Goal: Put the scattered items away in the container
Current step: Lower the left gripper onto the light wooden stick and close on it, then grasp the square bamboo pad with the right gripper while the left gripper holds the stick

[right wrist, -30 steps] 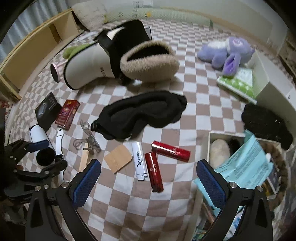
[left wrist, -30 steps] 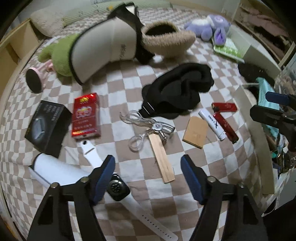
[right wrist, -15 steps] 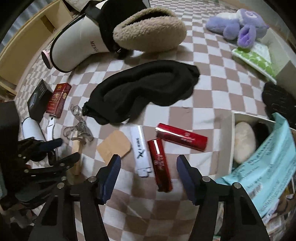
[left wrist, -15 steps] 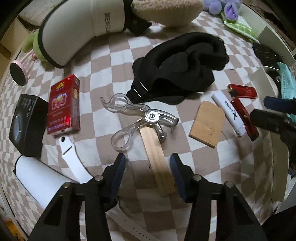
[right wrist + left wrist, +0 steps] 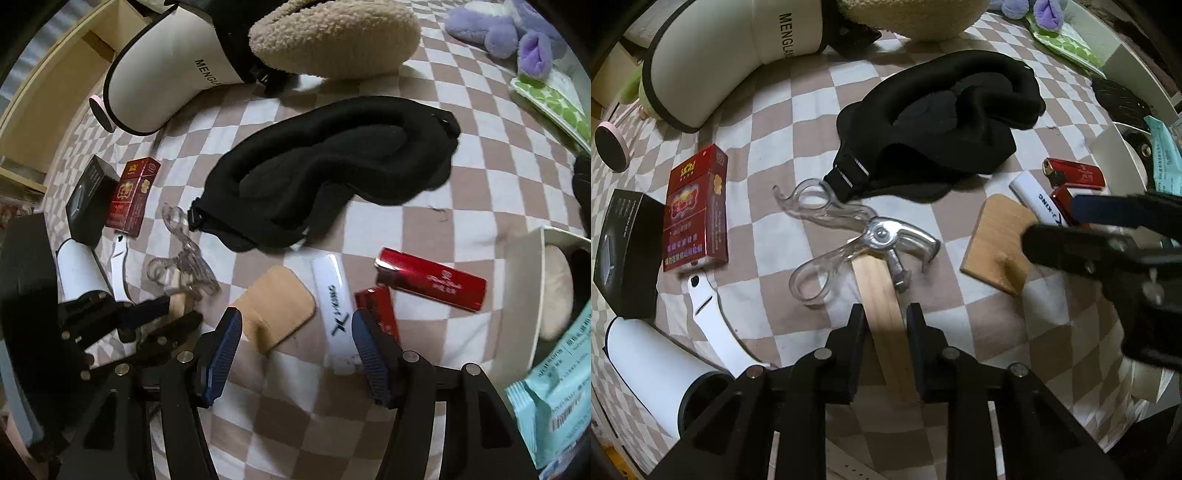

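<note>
The left claw is down on the checked bedspread with its two black fingers drawn close on either side of the wooden stick, pinching its near end or just about to; I cannot tell whether the pads already press the wood. Gripping the stick by that free end makes sense, since its far end is tucked under the clear-handled eyelash curler at twelve o'clock from the claw.

The right claw hangs wide open and empty over the white tube, with the flat wooden card at its ten o'clock and a red tube against its right finger. That spread suits the tube's width, so I judge the tube to be its target.

The container, a white box, sits at the right claw's three o'clock, already holding a pale round puff and a teal packet. The black sleep mask, cigarette pack, black box, white flask and the other red tube lie scattered outside it, so plenty is left to gather.
</note>
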Demonstrator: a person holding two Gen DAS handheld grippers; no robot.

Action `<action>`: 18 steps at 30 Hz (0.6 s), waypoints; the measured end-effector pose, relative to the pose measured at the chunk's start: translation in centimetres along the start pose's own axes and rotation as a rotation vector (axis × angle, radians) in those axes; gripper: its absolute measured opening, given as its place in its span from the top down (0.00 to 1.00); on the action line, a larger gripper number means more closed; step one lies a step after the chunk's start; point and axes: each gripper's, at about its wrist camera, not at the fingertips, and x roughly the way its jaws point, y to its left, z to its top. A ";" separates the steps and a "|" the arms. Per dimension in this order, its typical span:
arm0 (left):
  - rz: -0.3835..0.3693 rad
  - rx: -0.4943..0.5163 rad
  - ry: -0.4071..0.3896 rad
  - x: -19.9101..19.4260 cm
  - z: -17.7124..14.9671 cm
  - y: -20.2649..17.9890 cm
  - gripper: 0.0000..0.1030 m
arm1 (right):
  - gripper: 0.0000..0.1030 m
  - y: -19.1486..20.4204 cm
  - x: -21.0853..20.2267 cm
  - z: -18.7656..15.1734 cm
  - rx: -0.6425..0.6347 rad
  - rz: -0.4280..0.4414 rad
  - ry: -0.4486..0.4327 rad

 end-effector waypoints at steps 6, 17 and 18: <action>-0.024 0.027 0.006 -0.5 -1.3 0.7 0.81 | 0.39 1.0 1.0 0.7 -0.018 0.061 0.014; -0.049 0.059 0.024 -1.8 -3.8 3.1 0.83 | 0.39 2.4 3.1 1.3 -0.177 0.003 0.024; -0.047 0.058 0.025 -2.0 -3.9 3.4 0.83 | 0.39 2.5 3.3 1.3 -0.193 -0.004 0.027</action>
